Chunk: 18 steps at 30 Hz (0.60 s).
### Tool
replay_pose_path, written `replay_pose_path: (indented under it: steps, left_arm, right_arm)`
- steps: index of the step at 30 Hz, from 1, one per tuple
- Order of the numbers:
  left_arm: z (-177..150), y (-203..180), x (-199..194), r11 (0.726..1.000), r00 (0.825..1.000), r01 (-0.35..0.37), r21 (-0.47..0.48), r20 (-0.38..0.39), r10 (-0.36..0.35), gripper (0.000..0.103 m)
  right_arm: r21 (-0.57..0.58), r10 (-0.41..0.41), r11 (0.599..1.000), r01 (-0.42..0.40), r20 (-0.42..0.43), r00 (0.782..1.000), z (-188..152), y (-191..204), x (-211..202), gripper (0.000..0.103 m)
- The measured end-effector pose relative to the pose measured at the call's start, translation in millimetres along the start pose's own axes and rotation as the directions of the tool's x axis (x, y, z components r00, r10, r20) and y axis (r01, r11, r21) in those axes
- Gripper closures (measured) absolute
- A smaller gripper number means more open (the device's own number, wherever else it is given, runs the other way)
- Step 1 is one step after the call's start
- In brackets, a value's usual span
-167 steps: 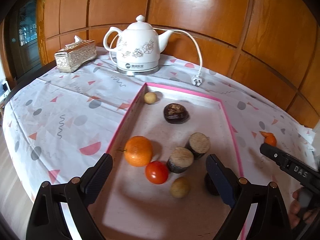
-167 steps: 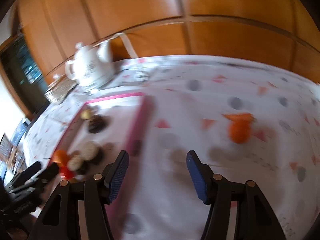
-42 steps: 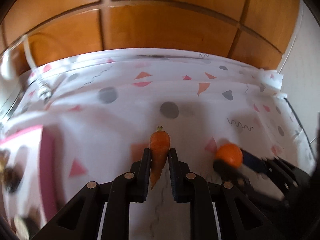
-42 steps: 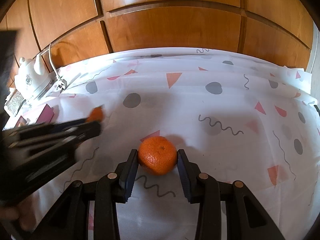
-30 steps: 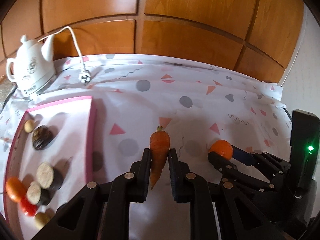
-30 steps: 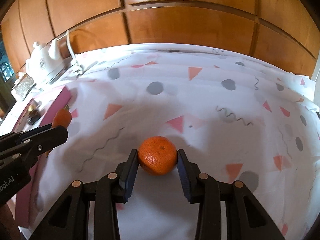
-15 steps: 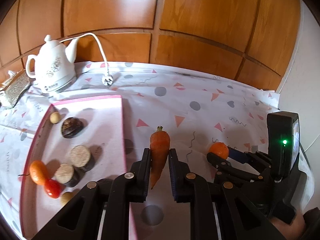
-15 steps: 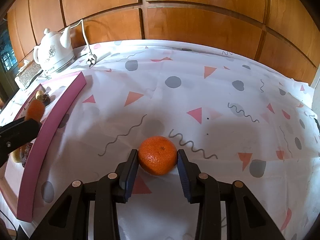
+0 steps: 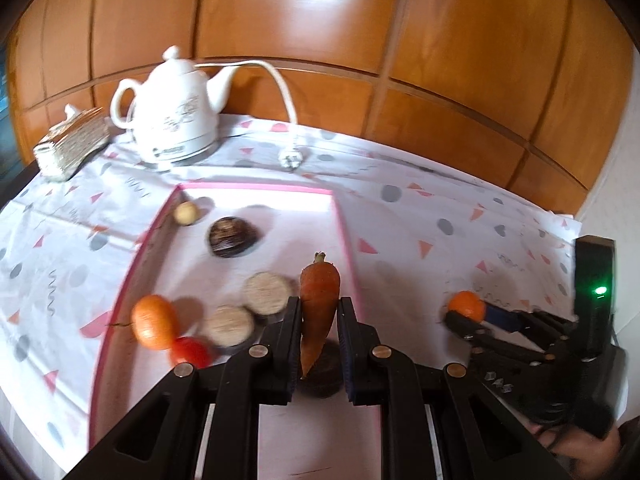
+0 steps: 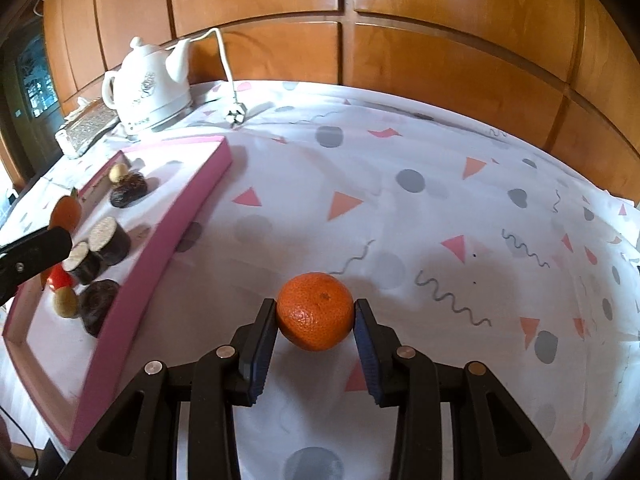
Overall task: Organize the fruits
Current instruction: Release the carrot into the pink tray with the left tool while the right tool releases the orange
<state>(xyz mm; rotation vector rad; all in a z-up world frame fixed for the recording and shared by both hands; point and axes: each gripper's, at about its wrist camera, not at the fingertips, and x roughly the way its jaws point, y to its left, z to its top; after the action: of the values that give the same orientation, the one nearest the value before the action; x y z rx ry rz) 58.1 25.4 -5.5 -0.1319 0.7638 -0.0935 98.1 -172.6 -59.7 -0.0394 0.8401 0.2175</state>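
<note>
Left wrist view: a carrot (image 9: 318,304) is clamped in the left hand-held gripper (image 9: 319,344) over the pink tray (image 9: 260,187), not yet released; a tangerine (image 10: 315,311) is gripped by the right hand-held gripper (image 10: 315,334) above the worktop (image 10: 420,200) (well right of the tray), so both placements are judged outstanding

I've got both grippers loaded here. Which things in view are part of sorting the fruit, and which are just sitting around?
In play:
- carrot clamped in left gripper
- tangerine clamped in right gripper
- pink tray with an orange, tomato and other pieces

Lying about:
- white kettle and its plug
- tissue box
</note>
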Motion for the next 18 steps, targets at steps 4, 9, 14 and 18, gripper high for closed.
replay_pose_path:
  steps: [4,9,14,18]
  left_arm:
    - [-6.3,28.2,-3.4,0.998,0.999,-0.036,-0.056,-0.005,0.036,0.085]
    - [-13.1,60.9,-10.5,0.990,0.997,-0.083,-0.118,-0.005,0.083,0.085]
    - [-17.4,74.8,-17.8,0.985,0.993,-0.114,-0.129,0.004,0.116,0.085]
    - [-22.0,75.1,-22.0,0.984,0.992,-0.125,-0.125,0.007,0.127,0.085]
  right_arm:
    - [-0.004,0.043,0.999,-0.043,0.013,0.999,3.6,10.9,-7.3,0.065]
    - [-0.022,0.120,0.993,-0.119,0.047,0.992,13.4,32.7,-18.9,0.065]
    - [-0.074,0.202,0.978,-0.197,0.066,0.977,27.0,63.7,-26.0,0.065]
    - [-0.115,0.240,0.966,-0.232,0.056,0.969,35.6,88.0,-22.4,0.065]
